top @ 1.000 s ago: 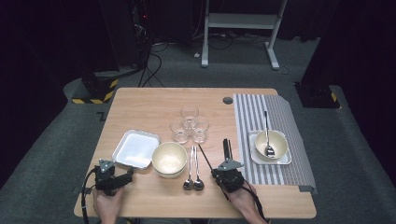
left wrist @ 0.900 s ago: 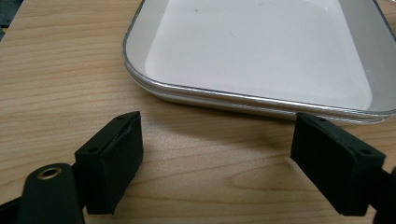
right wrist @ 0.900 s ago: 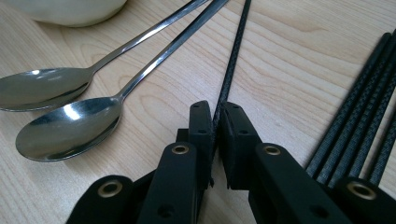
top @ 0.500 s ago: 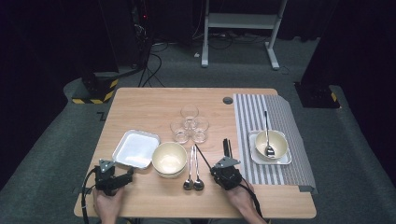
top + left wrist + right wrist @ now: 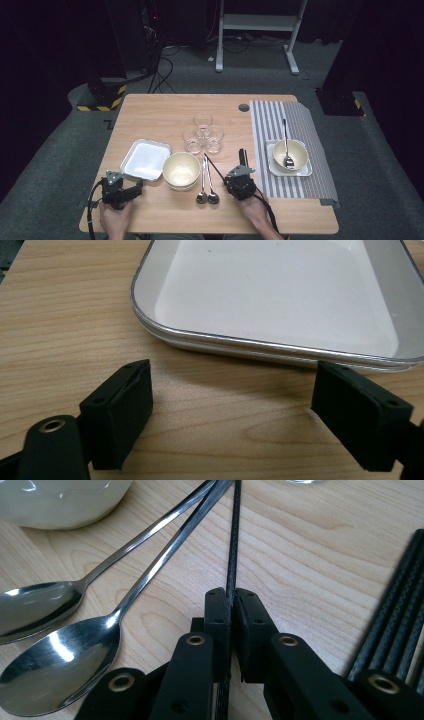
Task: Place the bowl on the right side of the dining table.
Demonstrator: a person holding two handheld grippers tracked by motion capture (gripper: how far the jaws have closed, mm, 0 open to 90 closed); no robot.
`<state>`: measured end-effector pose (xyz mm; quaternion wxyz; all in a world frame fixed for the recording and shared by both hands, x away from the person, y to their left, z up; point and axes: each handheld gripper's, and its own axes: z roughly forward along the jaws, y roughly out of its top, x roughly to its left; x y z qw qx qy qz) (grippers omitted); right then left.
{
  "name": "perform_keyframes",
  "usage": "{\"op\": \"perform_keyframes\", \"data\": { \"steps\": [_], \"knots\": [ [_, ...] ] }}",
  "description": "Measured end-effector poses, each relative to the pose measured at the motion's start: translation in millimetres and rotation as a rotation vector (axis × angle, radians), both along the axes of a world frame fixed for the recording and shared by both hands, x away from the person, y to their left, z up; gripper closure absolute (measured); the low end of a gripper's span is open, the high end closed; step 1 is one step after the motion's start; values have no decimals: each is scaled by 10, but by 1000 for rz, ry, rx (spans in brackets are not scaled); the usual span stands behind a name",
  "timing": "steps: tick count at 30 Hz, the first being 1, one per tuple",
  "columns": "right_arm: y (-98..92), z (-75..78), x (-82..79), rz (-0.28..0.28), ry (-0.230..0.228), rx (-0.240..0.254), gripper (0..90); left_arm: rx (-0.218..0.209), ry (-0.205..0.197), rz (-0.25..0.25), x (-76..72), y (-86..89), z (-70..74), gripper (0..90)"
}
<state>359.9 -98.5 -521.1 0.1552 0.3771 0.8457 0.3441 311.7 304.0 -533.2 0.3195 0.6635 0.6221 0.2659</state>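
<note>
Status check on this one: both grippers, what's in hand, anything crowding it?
Right gripper shut on a black chopstick. Left gripper open, short of the white tray. Two spoons lie close left of the chopstick; more chopsticks to the right.

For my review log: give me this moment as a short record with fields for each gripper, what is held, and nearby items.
right gripper: shut on a single black chopstick
left gripper: open, on the table just short of the white tray
beside the chopstick: two spoons, more chopsticks
on striped mat: bowl with spoon
</note>
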Motion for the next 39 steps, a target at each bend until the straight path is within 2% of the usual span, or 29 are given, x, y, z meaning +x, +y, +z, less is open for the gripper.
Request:
{"op": "perform_keyframes", "data": {
  "steps": [2,13,30,39],
  "knots": [
    [11,-3,-3,4,-11,-8,847,0,0,-1,0,-1,0,167],
    [57,13,54,6,-7,-28,850,3,2,-3,-1,0,1,166],
    [93,27,152,8,7,-35,851,4,3,-4,-1,-5,1,166],
    [103,34,182,-13,19,-32,854,5,3,-5,0,-5,1,165]
  ]
}}
